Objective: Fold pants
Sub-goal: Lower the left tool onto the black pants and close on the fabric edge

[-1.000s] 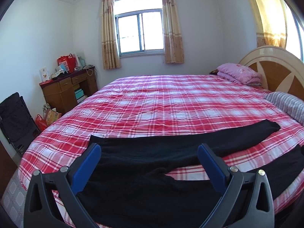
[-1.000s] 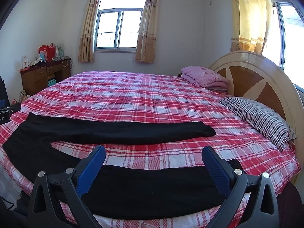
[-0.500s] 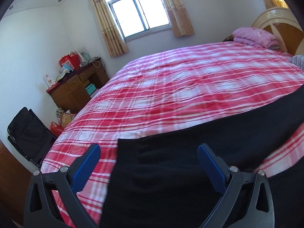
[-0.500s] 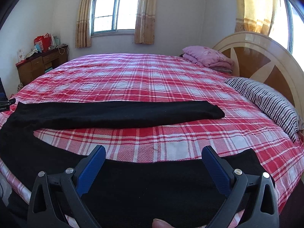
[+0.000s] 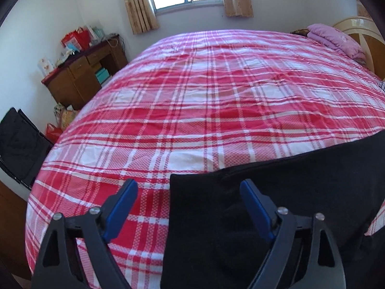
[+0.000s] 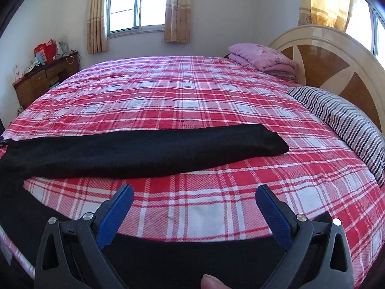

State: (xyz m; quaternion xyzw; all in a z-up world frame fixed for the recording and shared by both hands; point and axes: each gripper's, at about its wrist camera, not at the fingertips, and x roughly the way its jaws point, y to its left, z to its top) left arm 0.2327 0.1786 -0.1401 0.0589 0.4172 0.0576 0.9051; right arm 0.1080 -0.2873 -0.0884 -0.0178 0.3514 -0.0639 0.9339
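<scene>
Black pants point(image 5: 276, 192) lie spread on a red plaid bed point(image 5: 216, 101). In the left wrist view the waist's corner sits between my left gripper's point(image 5: 189, 189) blue fingers. The left finger point(image 5: 122, 204) hangs over the plaid and the right one over the black cloth. Its jaws are closing and the pads do not press the fabric. In the right wrist view the far leg point(image 6: 144, 149) lies flat across the bed. My right gripper point(image 6: 194, 191) stands open above the near leg point(image 6: 192, 260), close to its far edge. A person's fingertip point(image 6: 211, 281) shows at the bottom.
A striped pillow point(image 6: 341, 118) and a folded pink quilt point(image 6: 262, 57) lie by the wooden headboard point(image 6: 332, 55) on the right. A brown desk point(image 5: 81, 77) with bags stands at the left wall, a black folding chair point(image 5: 16, 144) beside it.
My left gripper has dropped and swung left onto the waist corner, and its jaws have narrowed. The right gripper has sunk lower and forward over the near leg, still wide open.
</scene>
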